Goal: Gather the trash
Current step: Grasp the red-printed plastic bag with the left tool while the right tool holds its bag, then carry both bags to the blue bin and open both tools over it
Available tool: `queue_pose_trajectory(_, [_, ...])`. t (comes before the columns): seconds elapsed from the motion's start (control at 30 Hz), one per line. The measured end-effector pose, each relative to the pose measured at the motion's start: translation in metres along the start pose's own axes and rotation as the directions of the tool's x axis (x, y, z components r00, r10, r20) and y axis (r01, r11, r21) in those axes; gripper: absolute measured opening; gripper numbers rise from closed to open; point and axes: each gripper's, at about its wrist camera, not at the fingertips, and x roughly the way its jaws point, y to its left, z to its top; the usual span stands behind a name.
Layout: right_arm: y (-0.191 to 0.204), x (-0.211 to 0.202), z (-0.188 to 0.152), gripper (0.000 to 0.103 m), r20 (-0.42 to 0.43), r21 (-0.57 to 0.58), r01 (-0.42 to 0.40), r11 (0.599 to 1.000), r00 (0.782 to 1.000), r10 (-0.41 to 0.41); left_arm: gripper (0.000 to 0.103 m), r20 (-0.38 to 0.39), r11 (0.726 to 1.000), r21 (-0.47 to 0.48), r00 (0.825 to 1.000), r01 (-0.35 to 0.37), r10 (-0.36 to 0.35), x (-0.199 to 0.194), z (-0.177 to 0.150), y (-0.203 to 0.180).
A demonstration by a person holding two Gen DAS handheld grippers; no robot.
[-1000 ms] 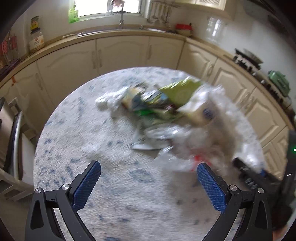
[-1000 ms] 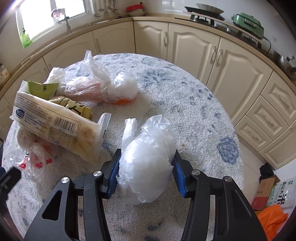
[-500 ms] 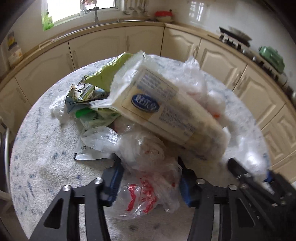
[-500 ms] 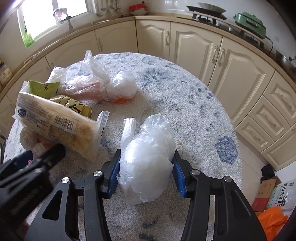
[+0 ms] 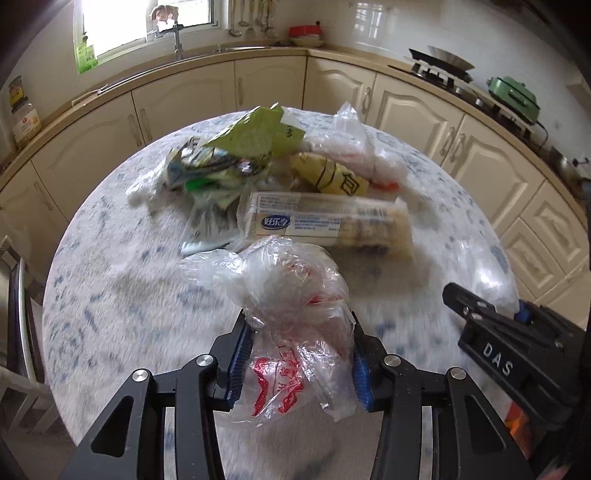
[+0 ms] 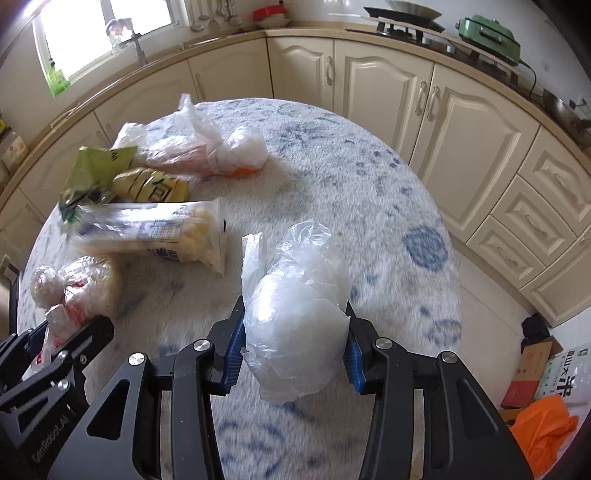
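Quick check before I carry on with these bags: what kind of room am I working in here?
Most likely a home kitchen. Cream cabinets run under a counter along the walls, a sink tap stands below the window, and a gas hob sits further along. The trash lies on a round table.

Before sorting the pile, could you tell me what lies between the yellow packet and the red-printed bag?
The long clear wrapper lies across between the yellow packet and the red-printed bag; the left wrist view shows it.
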Motion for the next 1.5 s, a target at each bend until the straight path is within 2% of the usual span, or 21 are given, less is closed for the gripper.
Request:
queue_pose_trajectory(0.17, [0.021,-0.016,-0.033,0.045,-0.033,-0.035,-0.045,0.998,0.998,0.044,0.044,-0.014,1.000,-0.015,1.000,0.013,-0.013,-0.061,-0.037,0.012])
queue_pose_trajectory(0.2, [0.025,-0.018,-0.038,0.045,-0.039,-0.044,-0.055,0.998,0.998,0.053,0.048,-0.018,1.000,-0.019,1.000,0.007,-0.007,-0.068,-0.043,0.016])
queue_pose_trajectory(0.27, [0.034,-0.022,-0.050,0.045,-0.040,-0.070,-0.063,0.996,0.997,0.061,0.059,-0.028,0.999,-0.042,1.000,-0.011,0.010,-0.084,-0.049,0.019])
queue_pose_trajectory(0.33, [0.041,-0.026,-0.059,0.046,-0.031,-0.106,-0.034,0.994,0.999,0.031,0.087,-0.013,0.997,-0.070,0.999,-0.037,0.036,-0.098,-0.052,0.024])
queue_pose_trajectory(0.47, [0.036,-0.030,-0.062,0.050,-0.044,-0.081,-0.040,0.996,0.998,0.037,0.097,0.038,0.997,-0.073,0.999,-0.028,0.030,-0.120,-0.054,0.023])
queue_pose_trajectory(0.53, [0.032,-0.030,-0.060,0.067,-0.040,-0.058,-0.015,0.998,0.999,0.012,0.101,0.038,0.996,-0.081,0.999,-0.024,0.028,-0.119,-0.056,0.023])
queue_pose_trajectory(0.63, [0.028,-0.029,-0.059,0.075,-0.028,-0.046,0.012,0.999,1.000,-0.013,0.101,-0.011,0.995,-0.100,1.000,-0.021,0.020,-0.105,-0.057,0.025])
queue_pose_trajectory(0.77, [0.024,-0.023,-0.056,0.080,-0.040,-0.028,0.006,1.000,0.999,-0.008,0.101,-0.071,0.991,-0.134,0.997,-0.018,0.009,-0.083,-0.058,0.024])
queue_pose_trajectory(0.8, [0.024,-0.022,-0.056,0.080,-0.035,-0.035,0.024,0.999,0.999,-0.025,0.101,-0.080,0.990,-0.141,0.997,-0.016,0.004,-0.080,-0.058,0.024])
queue_pose_trajectory(0.9, [0.024,-0.020,-0.056,0.079,-0.021,-0.051,0.033,0.998,0.999,-0.034,0.096,-0.054,0.990,-0.125,0.997,-0.063,0.057,-0.078,-0.059,0.022])
queue_pose_trajectory(0.97, [0.023,-0.021,-0.057,0.076,-0.015,-0.047,0.030,0.998,0.999,-0.030,0.079,-0.036,0.989,-0.103,0.994,-0.103,0.100,-0.079,-0.059,0.019])
queue_pose_trajectory(1.0, [0.022,-0.022,-0.057,0.070,-0.010,-0.041,0.033,0.999,0.999,-0.033,0.057,-0.019,0.988,-0.086,0.992,-0.126,0.125,-0.079,-0.059,0.016])
queue_pose_trajectory(1.03, [0.021,-0.023,-0.057,0.064,-0.009,-0.033,0.035,0.999,0.999,-0.035,0.044,-0.001,0.988,-0.083,0.991,-0.131,0.131,-0.083,-0.060,0.014])
queue_pose_trajectory(1.07, [0.019,-0.024,-0.056,0.061,-0.009,-0.025,0.037,0.999,0.999,-0.037,0.044,-0.005,0.987,-0.084,0.991,-0.137,0.137,-0.083,-0.058,0.011])
queue_pose_trajectory(1.13, [0.018,-0.026,-0.057,0.048,-0.008,-0.024,0.031,0.999,0.999,-0.031,0.044,-0.013,0.992,-0.068,0.994,-0.110,0.109,-0.084,-0.058,0.005])
queue_pose_trajectory(1.3, [0.012,-0.034,-0.057,0.048,0.010,-0.014,0.017,1.000,1.000,-0.017,0.044,-0.015,0.994,-0.040,0.994,-0.107,0.106,-0.084,-0.059,-0.006])
queue_pose_trajectory(1.5, [-0.003,-0.046,-0.056,0.048,0.035,0.017,0.011,1.000,0.999,-0.011,0.044,0.029,0.992,0.026,0.992,-0.125,0.124,-0.096,-0.057,-0.028])
